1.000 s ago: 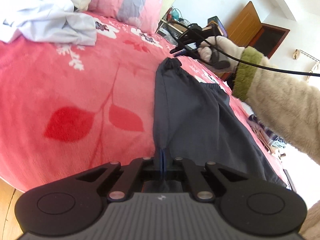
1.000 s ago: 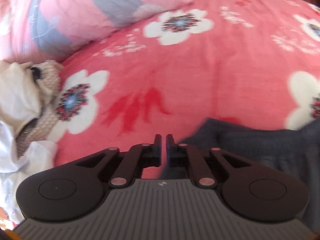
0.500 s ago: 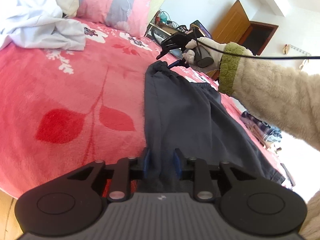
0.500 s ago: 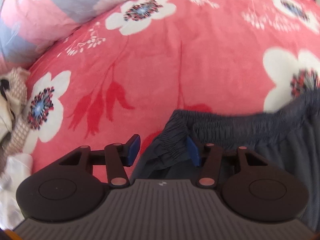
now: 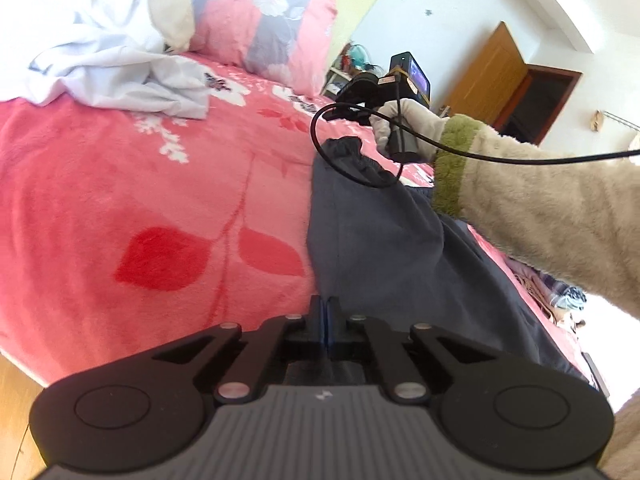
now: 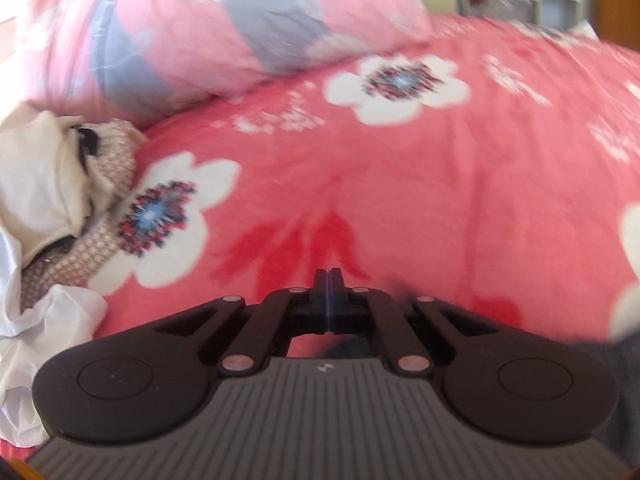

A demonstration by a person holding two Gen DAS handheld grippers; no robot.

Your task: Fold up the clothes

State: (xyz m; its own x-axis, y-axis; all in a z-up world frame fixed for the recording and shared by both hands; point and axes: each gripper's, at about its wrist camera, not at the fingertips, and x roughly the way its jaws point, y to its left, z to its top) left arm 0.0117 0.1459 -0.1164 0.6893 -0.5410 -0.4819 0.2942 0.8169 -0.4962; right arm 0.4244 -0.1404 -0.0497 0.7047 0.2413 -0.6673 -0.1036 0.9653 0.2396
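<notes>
Dark grey trousers (image 5: pixel 384 248) lie lengthwise on the pink floral bed cover (image 5: pixel 160 200), with the elastic waistband (image 5: pixel 346 152) at the far end. My left gripper (image 5: pixel 327 312) is shut at the near edge of the trousers, with no cloth visible between its fingers. My right gripper (image 6: pixel 328 284) is shut and empty above the bed cover (image 6: pixel 440 200). It also shows in the left wrist view (image 5: pixel 360 110), held just above the waistband. A strip of the trousers (image 6: pixel 600 350) shows low at the right of the right wrist view.
A pile of white clothes (image 5: pixel 108 72) lies at the far left of the bed, also seen in the right wrist view (image 6: pixel 44 216). A pink and grey pillow (image 5: pixel 260 20) lies behind it. A wooden door (image 5: pixel 492 72) stands at the back right.
Both grippers opened half a second ago and let go of the trousers, then shut empty. The right gripper lifted off the waistband and the left one drew back.
</notes>
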